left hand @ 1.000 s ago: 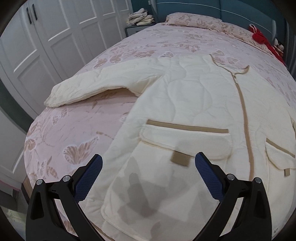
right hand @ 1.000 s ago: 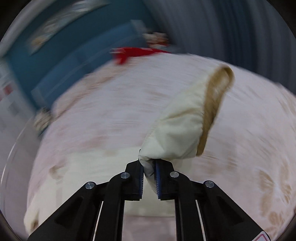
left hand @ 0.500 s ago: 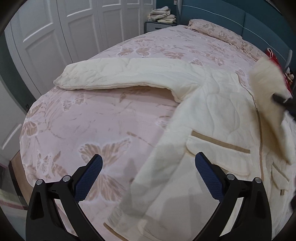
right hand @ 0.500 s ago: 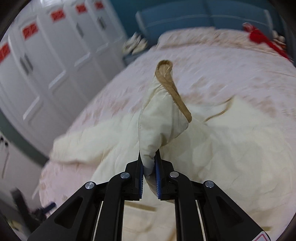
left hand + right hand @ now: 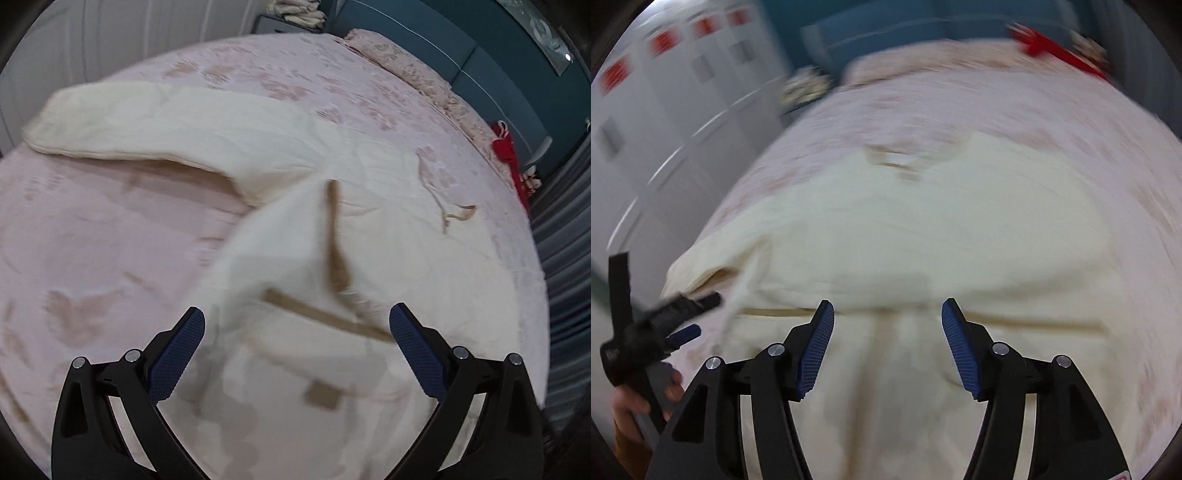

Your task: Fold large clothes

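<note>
The cream jacket (image 5: 369, 206) lies on the bed, its spread sleeve (image 5: 147, 125) stretching leftward from the body. Both the left gripper (image 5: 297, 332) and right gripper (image 5: 888, 321) hover over the hem, jaws apart and empty; the left looks nearer that sleeve

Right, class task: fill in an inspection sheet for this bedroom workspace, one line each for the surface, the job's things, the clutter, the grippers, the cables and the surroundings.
Surface: bed with a pink butterfly-print bedspread.
Job's things: cream quilted jacket spread on the bed; one sleeve stretched out flat, the other sleeve lying folded across the body; tan trim and pocket flap show.
Clutter: red item at the bed's far edge; folded pale cloths on a nightstand.
Grippers: left gripper open, above the jacket hem; right gripper open, over the jacket, nothing between its fingers.
Cables: nothing seen.
Surroundings: white wardrobe doors, teal headboard, patterned pillows; both views blurred.
</note>
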Motion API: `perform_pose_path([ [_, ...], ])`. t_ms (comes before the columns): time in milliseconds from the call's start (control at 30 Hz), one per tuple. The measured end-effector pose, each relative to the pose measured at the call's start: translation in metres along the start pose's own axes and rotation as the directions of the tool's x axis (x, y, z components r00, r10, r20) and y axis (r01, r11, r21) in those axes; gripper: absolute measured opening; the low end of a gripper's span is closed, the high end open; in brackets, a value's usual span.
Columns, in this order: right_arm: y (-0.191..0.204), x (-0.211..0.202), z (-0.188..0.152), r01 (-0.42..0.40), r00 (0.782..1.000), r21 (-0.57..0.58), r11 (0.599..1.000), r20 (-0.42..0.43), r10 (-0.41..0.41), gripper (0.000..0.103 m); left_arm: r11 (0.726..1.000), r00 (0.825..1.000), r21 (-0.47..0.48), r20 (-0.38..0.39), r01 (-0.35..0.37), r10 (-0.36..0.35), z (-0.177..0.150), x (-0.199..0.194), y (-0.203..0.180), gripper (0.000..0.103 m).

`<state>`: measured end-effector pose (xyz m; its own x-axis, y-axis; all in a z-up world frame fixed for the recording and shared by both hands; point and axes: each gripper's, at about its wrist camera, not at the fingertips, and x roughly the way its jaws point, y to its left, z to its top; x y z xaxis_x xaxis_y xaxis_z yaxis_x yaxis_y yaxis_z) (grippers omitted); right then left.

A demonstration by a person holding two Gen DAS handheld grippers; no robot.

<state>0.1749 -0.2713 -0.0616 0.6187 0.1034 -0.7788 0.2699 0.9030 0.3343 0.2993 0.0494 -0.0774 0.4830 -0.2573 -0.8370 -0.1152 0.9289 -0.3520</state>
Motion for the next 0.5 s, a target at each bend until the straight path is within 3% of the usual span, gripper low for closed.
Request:
perform_pose_path([
  [133, -0.093, 0.001, 0.008, -0.018, 1.0, 0.28, 0.96, 0.024, 0.011, 0.06, 0.996, 0.993, -0.065, -0.09, 0.066, -0.071, 0.004, 0.04, -0.021, 0.097],
  [200, -0.122, 0.009, 0.014, -0.051, 0.998, 0.378, 0.924, 0.04, 0.039, 0.06, 0.994, 0.992, -0.095, -0.104, 0.06, -0.07, 0.007, 0.052, -0.026, 0.085],
  [267, -0.141, 0.021, 0.022, -0.075, 0.997, 0.434, 0.898, 0.056, 0.056, 0.061, 0.996, 0.993, -0.08, -0.106, 0.05, -0.059, 0.01, 0.056, -0.03, 0.058],
  [300, -0.143, 0.023, 0.03, -0.076, 0.997, 0.442, 0.894, 0.058, 0.056, 0.061, 0.997, 0.992, -0.063, -0.109, 0.054, -0.06, 0.015, 0.057, -0.033, 0.05],
  [333, -0.147, 0.03, 0.036, -0.09, 0.996, 0.449, 0.889, 0.066, 0.067, 0.06, 0.997, 0.992, -0.055, -0.109, 0.051, -0.057, 0.019, 0.058, -0.035, 0.031],
  [367, -0.148, 0.036, 0.038, -0.102, 0.994, 0.457, 0.884, 0.073, 0.077, 0.057, 0.998, 0.994, -0.039, -0.104, 0.039, -0.043, 0.024, 0.057, -0.036, 0.013],
  [433, -0.156, 0.049, 0.045, -0.135, 0.991, 0.49, 0.861, 0.08, 0.11, 0.047, 0.999, 0.995, 0.002, -0.078, 0.055, -0.054, 0.037, 0.052, -0.043, 0.008],
  [500, -0.161, 0.062, 0.055, -0.144, 0.99, 0.518, 0.843, 0.071, 0.126, 0.023, 0.997, 0.998, 0.048, -0.036, 0.06, -0.058, 0.05, 0.043, -0.051, 0.007],
])
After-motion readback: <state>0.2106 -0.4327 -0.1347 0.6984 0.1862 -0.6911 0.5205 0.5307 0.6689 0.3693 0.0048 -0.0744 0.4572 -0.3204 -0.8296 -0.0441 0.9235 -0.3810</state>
